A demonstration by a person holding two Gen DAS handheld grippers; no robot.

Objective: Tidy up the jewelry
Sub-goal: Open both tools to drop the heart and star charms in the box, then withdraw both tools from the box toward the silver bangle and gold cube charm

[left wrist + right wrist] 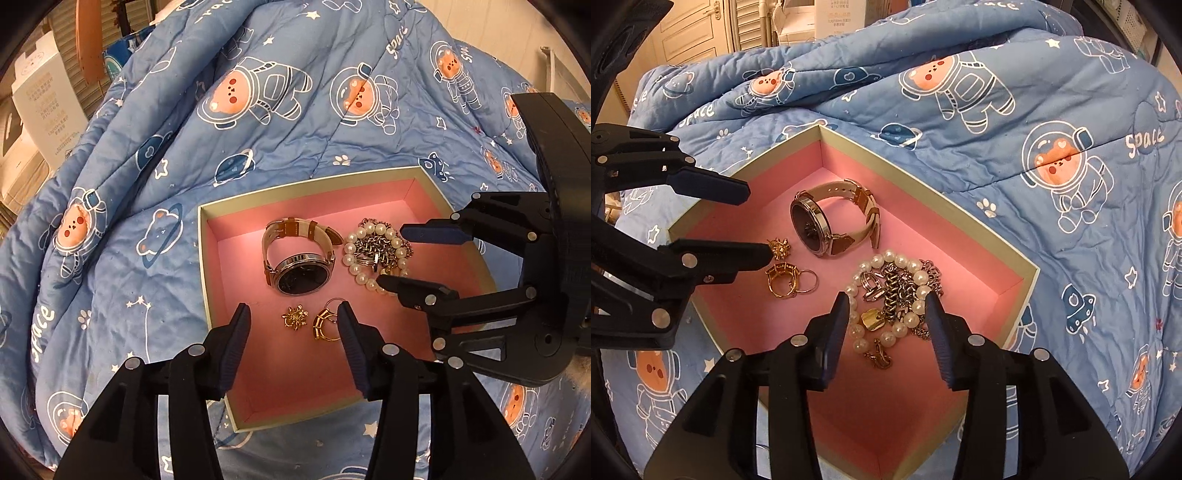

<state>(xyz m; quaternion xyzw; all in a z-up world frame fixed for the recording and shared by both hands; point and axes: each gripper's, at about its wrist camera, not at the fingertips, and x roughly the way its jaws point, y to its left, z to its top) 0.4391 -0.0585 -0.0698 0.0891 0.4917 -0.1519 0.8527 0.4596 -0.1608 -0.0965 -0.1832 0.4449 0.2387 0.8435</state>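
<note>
A pink-lined box (207,258) (1015,280) lies on the blue quilt. In it lie a watch (301,273) (812,221), a pearl bracelet tangled with silver chains (373,251) (894,295), a gold brooch (294,316) (780,248) and gold rings (327,325) (785,282). My left gripper (293,319) (759,223) is open above the brooch and rings. My right gripper (888,306) (389,256) is open above the pearl and chain pile. Neither holds anything.
The blue astronaut-bear quilt (258,92) (1052,147) covers the surface and rises in folds behind the box. White cartons (40,103) stand beyond it at the left, with a door and shutters (698,29) behind.
</note>
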